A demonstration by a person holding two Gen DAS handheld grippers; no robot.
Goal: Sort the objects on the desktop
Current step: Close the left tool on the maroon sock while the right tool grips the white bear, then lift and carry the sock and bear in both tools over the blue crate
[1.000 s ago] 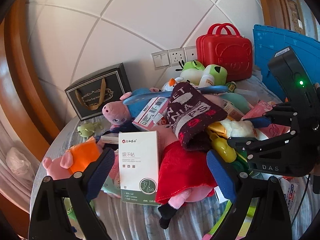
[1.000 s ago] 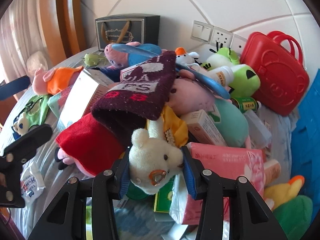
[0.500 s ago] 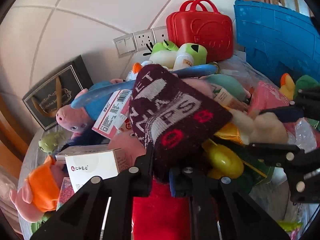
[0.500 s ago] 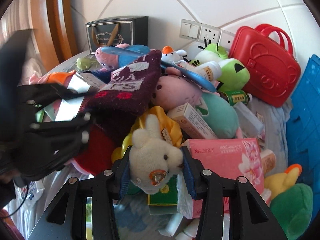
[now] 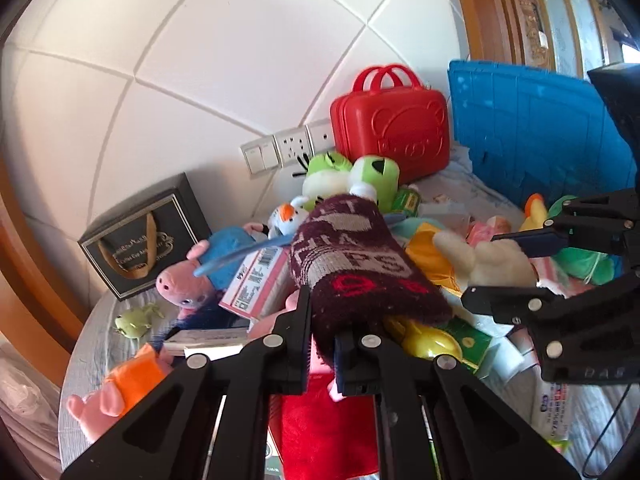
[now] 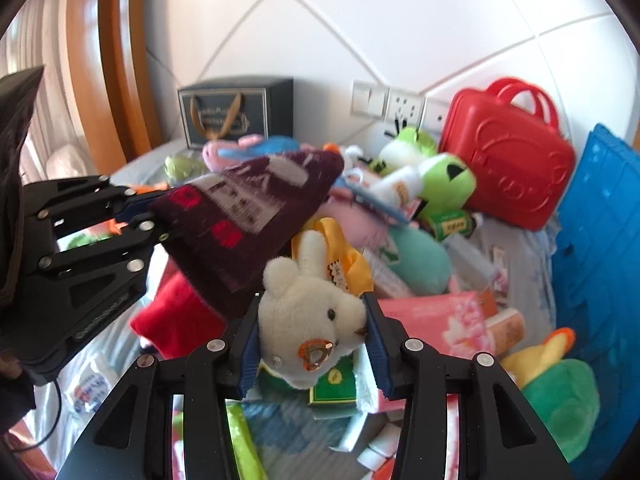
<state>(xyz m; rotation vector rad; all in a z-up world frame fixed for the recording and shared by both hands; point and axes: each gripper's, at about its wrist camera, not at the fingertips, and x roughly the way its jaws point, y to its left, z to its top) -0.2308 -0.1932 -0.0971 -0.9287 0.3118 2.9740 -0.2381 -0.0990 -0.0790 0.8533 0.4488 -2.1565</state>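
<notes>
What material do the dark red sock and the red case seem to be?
Maroon sock, held in the left gripper: seemingly knitted wool or acrylic, matte; fuzzy surface, woven-in lettering. Red case: probably hard moulded plastic, slightly glossy; embossed bear face, rigid handles.

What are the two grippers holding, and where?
Left gripper: dark maroon knitted sock, by its open end. Right gripper: white plush bear, by its head.

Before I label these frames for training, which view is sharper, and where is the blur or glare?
Left wrist view: sharp, with sun glare on the white tiled wall and fisheye bending at the edges. Right wrist view: motion blur smears the maroon knitted sock and red plastic suitcase.
</notes>
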